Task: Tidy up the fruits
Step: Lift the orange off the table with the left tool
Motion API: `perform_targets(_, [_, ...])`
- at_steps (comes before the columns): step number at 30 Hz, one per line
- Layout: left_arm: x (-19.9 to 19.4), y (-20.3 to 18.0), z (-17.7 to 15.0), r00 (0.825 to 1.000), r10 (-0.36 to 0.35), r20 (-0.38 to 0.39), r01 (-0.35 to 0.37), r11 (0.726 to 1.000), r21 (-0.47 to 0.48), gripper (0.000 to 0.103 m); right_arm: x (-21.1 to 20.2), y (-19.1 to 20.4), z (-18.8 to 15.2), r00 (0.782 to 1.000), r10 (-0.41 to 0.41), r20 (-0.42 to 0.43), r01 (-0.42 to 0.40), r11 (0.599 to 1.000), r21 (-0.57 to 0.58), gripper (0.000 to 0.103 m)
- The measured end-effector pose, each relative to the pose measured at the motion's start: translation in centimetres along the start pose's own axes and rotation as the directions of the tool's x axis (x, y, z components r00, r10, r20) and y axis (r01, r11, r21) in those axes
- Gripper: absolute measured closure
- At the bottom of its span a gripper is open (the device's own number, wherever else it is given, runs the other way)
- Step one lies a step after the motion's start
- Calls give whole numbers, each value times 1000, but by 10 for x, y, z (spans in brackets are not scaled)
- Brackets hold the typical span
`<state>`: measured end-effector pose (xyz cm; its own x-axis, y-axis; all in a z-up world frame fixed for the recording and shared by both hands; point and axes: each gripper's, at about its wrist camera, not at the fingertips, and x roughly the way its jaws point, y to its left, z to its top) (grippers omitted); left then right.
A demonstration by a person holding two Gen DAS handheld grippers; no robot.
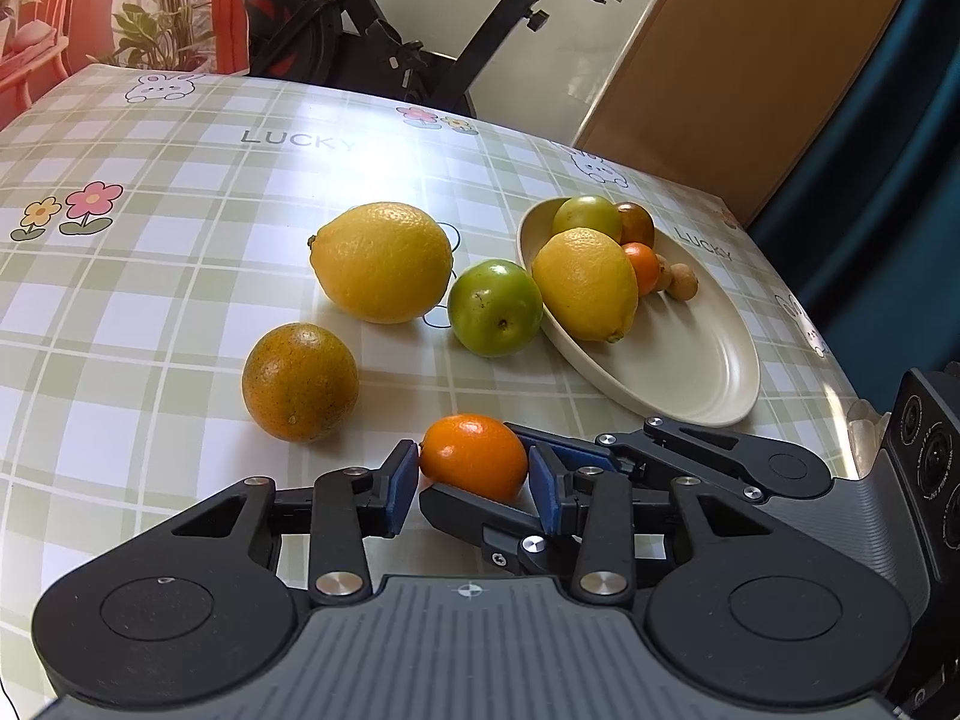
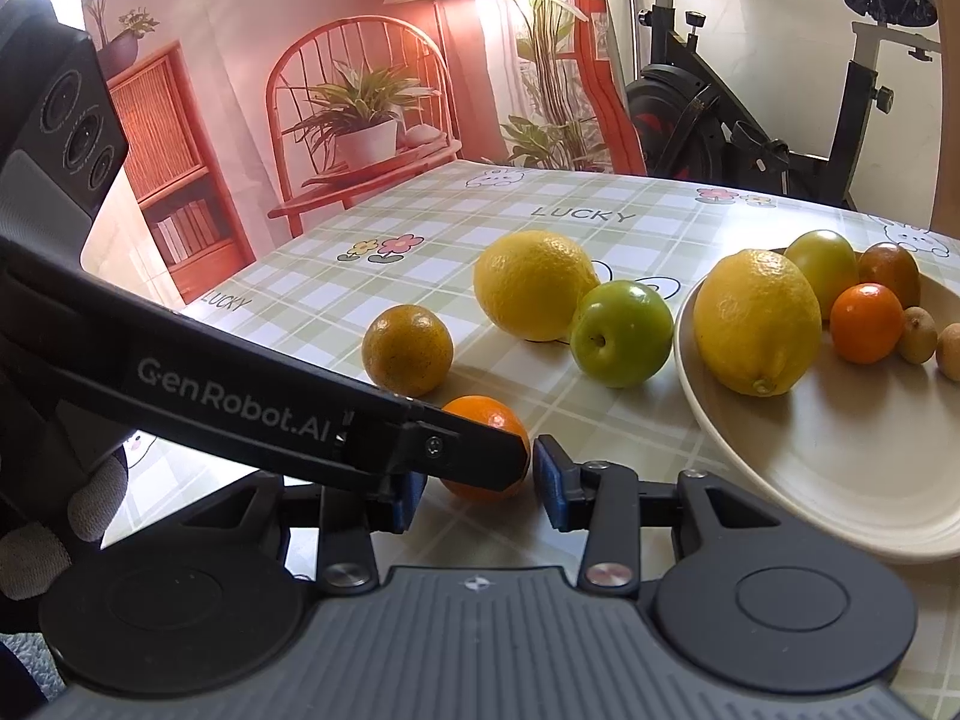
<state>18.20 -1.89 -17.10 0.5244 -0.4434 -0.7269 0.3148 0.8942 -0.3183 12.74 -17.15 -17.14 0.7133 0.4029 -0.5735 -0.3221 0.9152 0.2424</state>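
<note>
Kumquat (image 1: 474, 456) lies sideways on the checked cloth (image 1: 180, 312), its long way running from one blue pad to the other. We see smooth, shiny orange skin and an egg shape. Our left gripper (image 1: 474, 480) squeezes it. Our right gripper (image 2: 480, 483) reaches in beside it, gripping nothing.

My left gripper (image 1: 473, 483) has the little orange (image 1: 474, 456) squeezed between its blue pads (image 1: 405, 476), plate (image 1: 690, 372) ahead-right of the jaws.

Home: exercise bike (image 1: 384, 30), checked tablecloth (image 1: 180, 192)
</note>
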Motion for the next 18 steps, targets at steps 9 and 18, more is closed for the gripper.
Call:
perform_targets(9, [-2, -1, -1, 1000, 7, 6, -7, 1000, 1, 60, 0, 1, 0, 1000, 6, -1, -6, 1000, -7, 63])
perform_targets(18, [-3, -1, -1, 1000, 8, 12, -8, 1000, 10, 60, -1, 1, -2, 1000, 7, 9, -7, 1000, -4, 64])
